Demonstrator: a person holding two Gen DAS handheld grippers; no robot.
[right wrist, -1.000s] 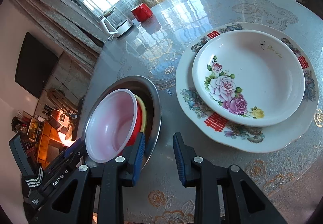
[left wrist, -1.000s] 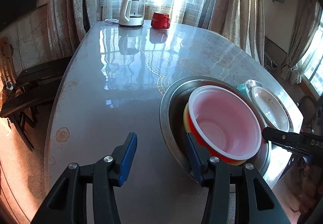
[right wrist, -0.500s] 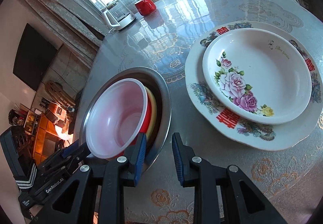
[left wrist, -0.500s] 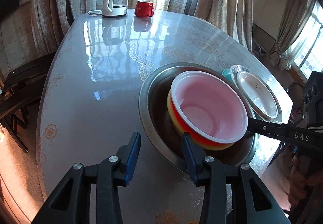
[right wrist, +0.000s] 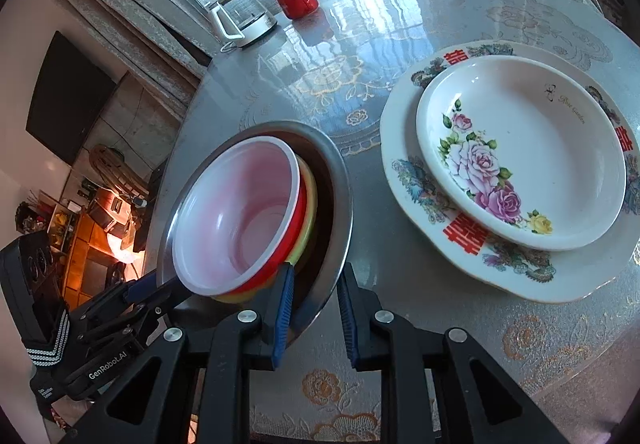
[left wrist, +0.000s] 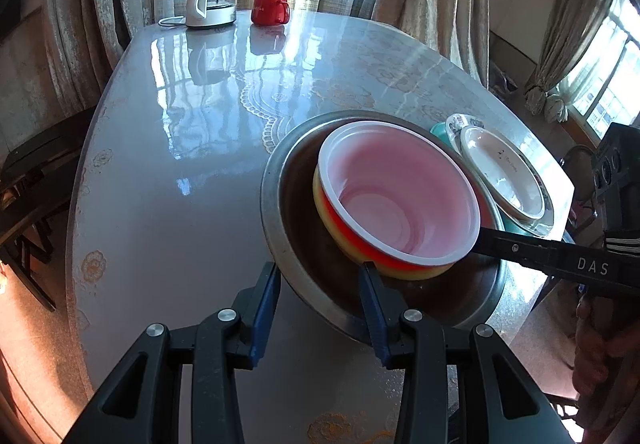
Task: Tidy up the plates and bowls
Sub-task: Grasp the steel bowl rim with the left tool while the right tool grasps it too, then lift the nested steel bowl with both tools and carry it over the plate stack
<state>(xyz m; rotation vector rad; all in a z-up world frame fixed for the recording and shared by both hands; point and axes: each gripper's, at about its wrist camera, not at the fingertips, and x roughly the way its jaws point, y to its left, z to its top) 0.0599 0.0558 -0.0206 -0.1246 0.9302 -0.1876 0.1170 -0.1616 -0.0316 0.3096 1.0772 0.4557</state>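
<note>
- Left gripper (left wrist: 318, 290) has closed in on the steel basin (left wrist: 280, 220): its fingers are spread and now straddle the near rim at lower centre of the left view; a second ago they hung short of it.
- Right gripper (right wrist: 314, 298) is spread too, straddling the basin rim at lower centre of its own view (a bit narrower gap than left).
- Nested bowl stack – pink bowl (left wrist: 400, 196) in red bowl (left wrist: 362, 246) in yellow bowl (left wrist: 404, 271) – sits tilted inside the basin, centre right.
- Likely meaning: a two-handed basin grab is being set up; neither gripper is clamped yet.
- Versus earlier: basin looms larger and more central in both views. Rose dish (right wrist: 520, 152) on the floral plate (right wrist: 408, 184), right of frame, unmoved.
</note>
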